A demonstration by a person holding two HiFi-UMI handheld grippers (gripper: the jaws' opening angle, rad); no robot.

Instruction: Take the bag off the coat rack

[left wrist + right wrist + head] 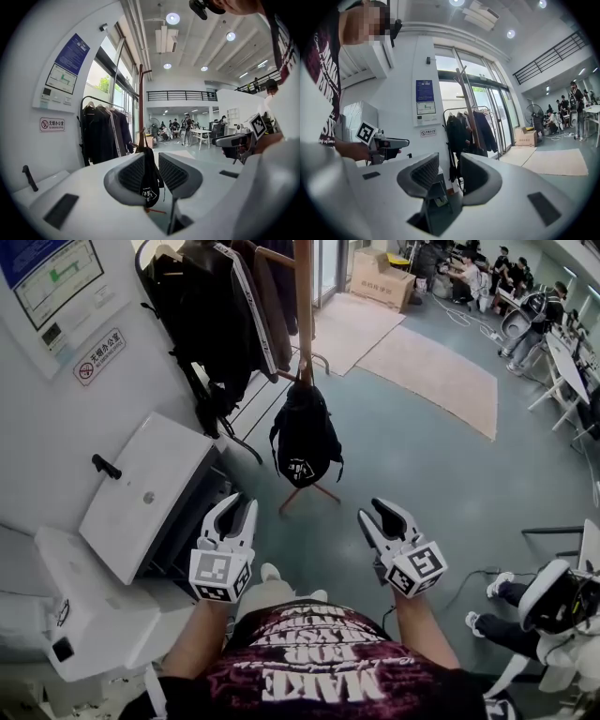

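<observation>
On the left, the white plastic left gripper (pixel 238 507) holds its ribbed jaws parted and empty. Well ahead, between both grippers, a soft black fabric backpack (pixel 305 442) hangs on the slim wooden coat rack (pixel 304 306). The matching right gripper (pixel 378 514) gapes too, gripping nothing.

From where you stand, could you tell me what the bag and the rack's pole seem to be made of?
The bag is probably black woven fabric with a matte finish; it sags softly where it hangs. The pole looks like wood, reddish-brown with a slight sheen, though coated metal cannot be ruled out.
</observation>
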